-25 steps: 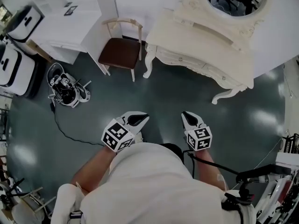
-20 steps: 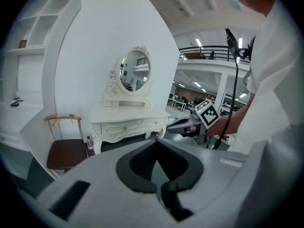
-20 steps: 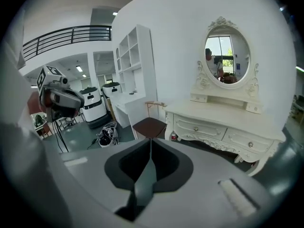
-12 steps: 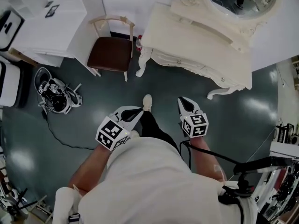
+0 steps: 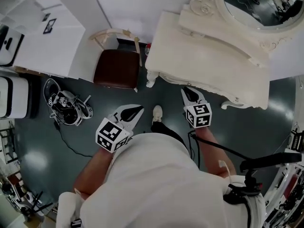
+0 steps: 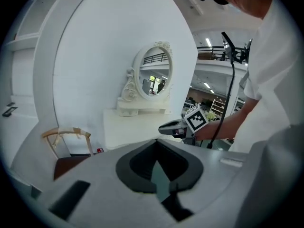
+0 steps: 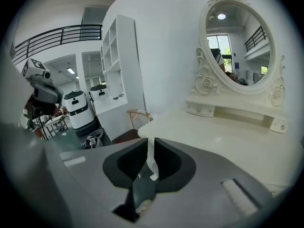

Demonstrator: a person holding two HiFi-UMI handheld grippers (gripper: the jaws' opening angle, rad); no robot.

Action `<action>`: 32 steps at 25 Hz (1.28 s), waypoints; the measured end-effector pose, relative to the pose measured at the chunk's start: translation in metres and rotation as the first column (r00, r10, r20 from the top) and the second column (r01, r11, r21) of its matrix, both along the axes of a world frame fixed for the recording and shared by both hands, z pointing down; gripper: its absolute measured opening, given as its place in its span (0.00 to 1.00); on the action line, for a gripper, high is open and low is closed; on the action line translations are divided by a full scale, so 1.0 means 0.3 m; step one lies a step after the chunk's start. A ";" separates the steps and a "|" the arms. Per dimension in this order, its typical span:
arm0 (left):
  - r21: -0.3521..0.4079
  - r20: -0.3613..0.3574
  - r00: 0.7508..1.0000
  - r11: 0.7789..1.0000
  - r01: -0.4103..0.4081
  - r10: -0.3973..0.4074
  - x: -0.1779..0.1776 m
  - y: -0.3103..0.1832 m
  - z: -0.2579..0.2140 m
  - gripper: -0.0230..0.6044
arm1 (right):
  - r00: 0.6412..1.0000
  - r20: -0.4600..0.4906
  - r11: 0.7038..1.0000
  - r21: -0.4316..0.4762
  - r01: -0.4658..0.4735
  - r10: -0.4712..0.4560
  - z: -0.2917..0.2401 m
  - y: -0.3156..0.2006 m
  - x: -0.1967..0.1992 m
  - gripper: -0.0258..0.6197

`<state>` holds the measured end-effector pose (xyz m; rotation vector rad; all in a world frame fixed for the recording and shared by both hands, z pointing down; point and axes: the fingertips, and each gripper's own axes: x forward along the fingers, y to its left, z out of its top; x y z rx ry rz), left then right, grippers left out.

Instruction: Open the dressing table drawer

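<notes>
Across the last second the person has walked up to the dressing table (image 5: pixel 209 51). It stood well off at the top of the head view and now fills the upper right of the frame, with its front edge just above the right tongs (image 5: pixel 186 92). The oval mirror (image 5: pixel 259 4) has run partly out at the top right corner. The brown-seated chair (image 5: pixel 116 68) sits left of centre, just beside the table's left end, and one shoe (image 5: pixel 157 113) shows on the dark floor (image 5: pixel 42 146) between the two tools. Both tools are carried low in front of the body, pointing up the frame toward the furniture. The left tongs (image 5: pixel 137 109) lie over bare floor, short of the table, with their tips together and nothing between them. The jaws of the right tongs have just been opening and now stand a little apart. They are empty, and through the gap the right gripper view shows only the table's carved front leg (image 7: pixel 151 160) and the pale worktop beyond. The drawer itself is not in sight. It should be in the front face below the worktop, and from above the overhang now hides that face, while neither gripper view looks at it. The walk-up looks all but finished, and the parting jaws suggest the right tool is being readied for the knob. It probably has to drop below the worktop edge before it can take hold, and the drawer is not yet touched.
</notes>
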<state>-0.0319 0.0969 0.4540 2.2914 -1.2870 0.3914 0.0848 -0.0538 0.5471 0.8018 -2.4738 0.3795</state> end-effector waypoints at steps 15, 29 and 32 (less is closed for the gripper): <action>0.008 -0.018 0.994 0.994 -0.111 0.111 -0.331 -0.417 -0.009 0.04 | 0.963 -0.043 0.964 -0.023 -0.267 0.266 0.131 -0.604 -0.193 0.12; -0.018 -0.003 0.989 0.988 -0.150 0.150 -0.619 -0.631 -0.007 0.04 | 0.857 -0.063 0.855 -0.069 -0.515 0.511 0.265 -0.941 -0.203 0.19; -0.025 -0.009 0.991 0.990 -0.136 0.136 -0.593 -0.681 -0.020 0.04 | 0.858 -0.062 0.855 -0.069 -0.514 0.510 0.272 -1.031 -0.202 0.20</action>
